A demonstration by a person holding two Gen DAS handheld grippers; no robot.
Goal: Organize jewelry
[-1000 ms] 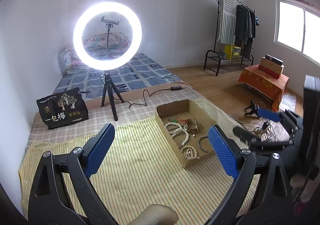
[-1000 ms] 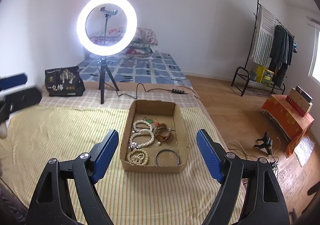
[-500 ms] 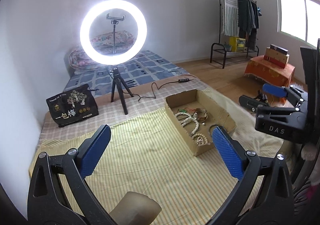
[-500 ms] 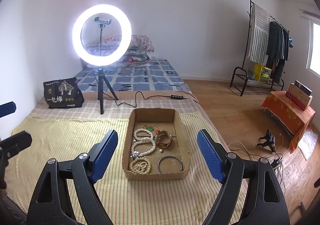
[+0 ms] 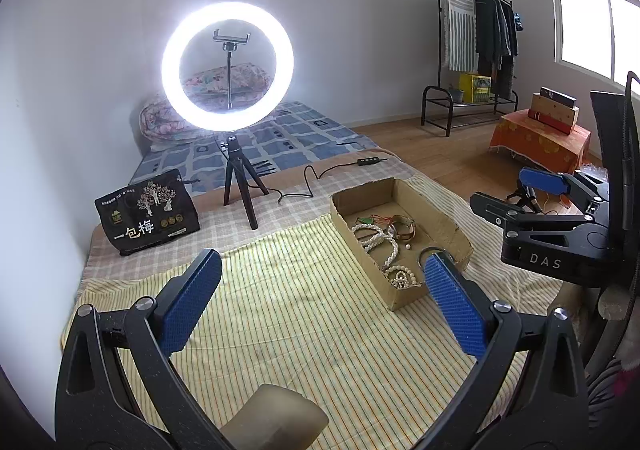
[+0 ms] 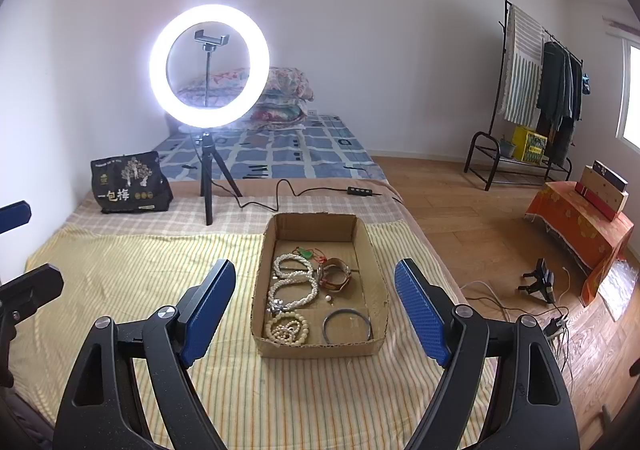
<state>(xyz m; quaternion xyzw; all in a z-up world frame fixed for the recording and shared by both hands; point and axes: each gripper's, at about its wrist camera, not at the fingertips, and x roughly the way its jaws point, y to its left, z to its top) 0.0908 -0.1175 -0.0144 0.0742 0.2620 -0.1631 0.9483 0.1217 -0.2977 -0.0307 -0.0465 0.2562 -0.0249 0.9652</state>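
1. Resting on the yellow striped cloth (image 6: 120, 282), the cardboard box (image 6: 374, 290) sits open-topped and holds all the jewelry.
2. Box contents, right wrist view: two white bead necklaces (image 6: 292, 282) lie along the left side, one behind the other.
3. A coiled cream bead bracelet (image 6: 286, 328) lies in the near-left corner, touching the front wall.
4. A grey bangle (image 6: 347, 326) lies flat in the near-right corner, just beside the bead bracelet.
5. A brown strap item (image 6: 335, 277) lies mid-box, right of the necklaces; its exact type cannot be told.
6. A green pendant on red cord (image 6: 306, 252) lies toward the far wall. A single loose bead (image 6: 328, 298) lies between the strap item and the bangle.
7. Right gripper (image 6: 316, 314): fingers spread wide and empty, hovering above the near end of the box, with the box framed between the blue pads (image 6: 208, 310).
8. Left gripper (image 5: 320, 310): fingers likewise released, holding nothing, above the cloth to the left of the box. Its right pad (image 5: 454, 310) overlaps the near corner of the box in view.
9. In the left wrist view, the right gripper appears at the right edge, beyond the box.
10. Surroundings: a lit ring light (image 6: 208, 65) on a tripod stands behind the box, apart from it. A black printed bag (image 6: 128, 183) stands to its left, near the wall.
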